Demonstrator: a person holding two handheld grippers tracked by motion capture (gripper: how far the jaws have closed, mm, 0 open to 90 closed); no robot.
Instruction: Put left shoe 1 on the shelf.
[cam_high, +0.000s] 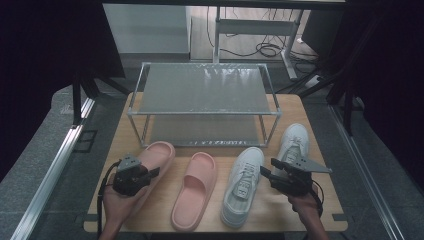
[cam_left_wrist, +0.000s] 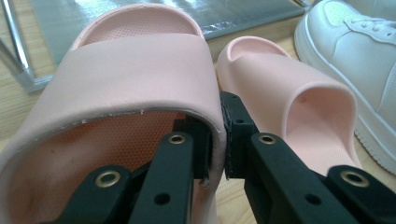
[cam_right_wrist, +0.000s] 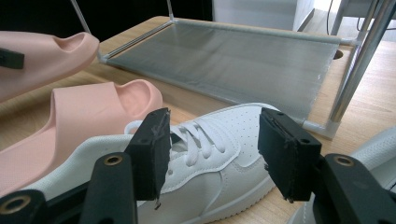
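Observation:
My left gripper (cam_high: 154, 172) (cam_left_wrist: 217, 140) is shut on the strap edge of a pink slipper (cam_high: 156, 156) (cam_left_wrist: 135, 74), one jaw inside the strap and one outside. In the right gripper view that slipper (cam_right_wrist: 42, 56) hangs a little above the table. Its mate, a second pink slipper (cam_high: 195, 190) (cam_left_wrist: 289, 93) (cam_right_wrist: 88, 112), lies flat beside it. A white sneaker (cam_high: 243, 185) (cam_right_wrist: 233, 126) lies to the right. My right gripper (cam_high: 268, 167) (cam_right_wrist: 219, 154) hovers open just above that sneaker's laces, its pads not touching it.
A two-tier metal shoe rack (cam_high: 202, 90) (cam_right_wrist: 233, 60) with grey mesh shelves stands at the back of the wooden table (cam_high: 310, 210). A second white sneaker (cam_high: 296, 140) (cam_right_wrist: 373, 149) lies at the right, near the rack's leg.

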